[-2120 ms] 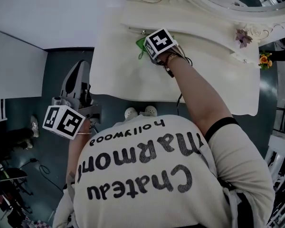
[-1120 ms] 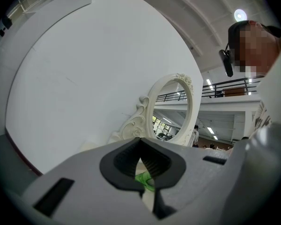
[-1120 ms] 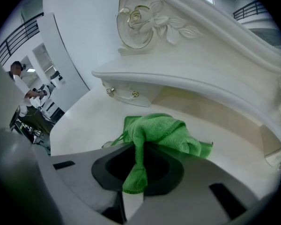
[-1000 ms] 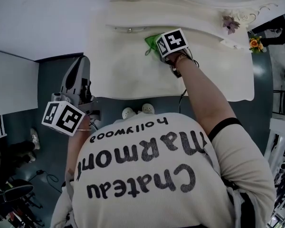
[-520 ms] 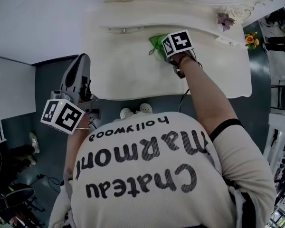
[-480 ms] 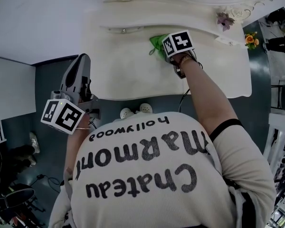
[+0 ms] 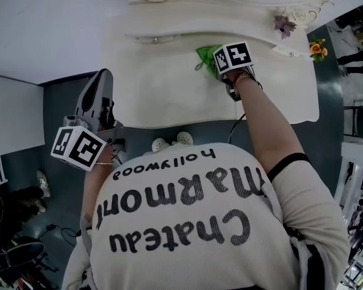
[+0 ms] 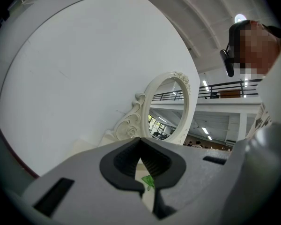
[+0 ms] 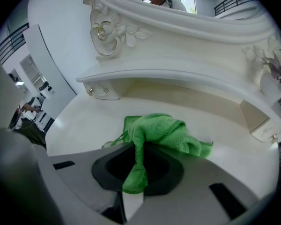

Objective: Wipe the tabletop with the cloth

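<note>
- The right claw [image 9: 136, 170] is clenched on a bunched green terry cloth [image 9: 161, 132]; one fold of the cloth is pinched between the dark pads, and the remainder is spread on the surface just ahead of the jaws.
- The left claw [image 8: 141, 165] is closed, with its pad tips together and nothing gripped between them. In the head view it is held off the left front edge of the furniture, above the dark floor [image 7: 54, 101], and takes no part in the work.
- The cloth is pressed onto the glossy cream worktop [image 9: 79, 121] of a dressing table, in the rear middle zone, close under the raised curved shelf [image 9: 178, 76].
- Behind the shelf, an oval mirror in a carved white frame [image 8: 171, 107] is mounted.
- A small purple flower ornament [image 7: 284, 24] is placed on the shelf toward the right end, well apart from the cloth.
- Task status, as judged: wiping is under way, with the cloth in contact with the surface.
- No marks, streaks or wet patches are visible, so the area already covered cannot be determined.
- The front strip and both ends of the worktop are to be treated as outstanding, along with the right rear corner.
</note>
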The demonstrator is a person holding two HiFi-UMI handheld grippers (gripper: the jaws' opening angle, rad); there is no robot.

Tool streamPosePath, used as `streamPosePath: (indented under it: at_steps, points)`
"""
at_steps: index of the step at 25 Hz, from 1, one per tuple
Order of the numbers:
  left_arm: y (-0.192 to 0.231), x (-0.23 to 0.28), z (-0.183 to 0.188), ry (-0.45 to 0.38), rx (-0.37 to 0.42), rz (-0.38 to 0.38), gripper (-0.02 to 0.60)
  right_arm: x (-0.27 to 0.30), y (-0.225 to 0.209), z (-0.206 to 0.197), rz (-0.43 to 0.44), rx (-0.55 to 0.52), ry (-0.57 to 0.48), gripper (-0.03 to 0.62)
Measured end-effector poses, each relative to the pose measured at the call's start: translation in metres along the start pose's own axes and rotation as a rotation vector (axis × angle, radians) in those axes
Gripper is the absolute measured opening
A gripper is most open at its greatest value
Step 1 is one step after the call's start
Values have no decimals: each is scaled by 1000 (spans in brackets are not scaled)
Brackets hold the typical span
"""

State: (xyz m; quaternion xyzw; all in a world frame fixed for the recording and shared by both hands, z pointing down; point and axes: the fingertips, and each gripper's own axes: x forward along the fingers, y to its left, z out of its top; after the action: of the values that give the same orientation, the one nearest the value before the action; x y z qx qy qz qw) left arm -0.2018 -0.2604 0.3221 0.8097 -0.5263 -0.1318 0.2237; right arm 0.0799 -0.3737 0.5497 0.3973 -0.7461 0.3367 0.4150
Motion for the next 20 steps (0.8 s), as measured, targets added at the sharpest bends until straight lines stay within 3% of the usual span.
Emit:
streamPosePath:
  at_steps: [6, 15, 17, 20]
  points:
    - [4, -9, 1, -3, 2, 13, 8, 0, 5, 0, -90, -180, 14, 64]
    - [22, -35, 4, -16, 4, 81, 8, -3, 4, 2, -71, -157, -91, 67]
    - [23, -39, 4, -17, 3, 88, 8, -6, 11, 4, -33, -103, -120, 67]
    - [24, -45, 6, -31, -1, 95, 8, -13, 48, 18, 96, -62, -179, 67]
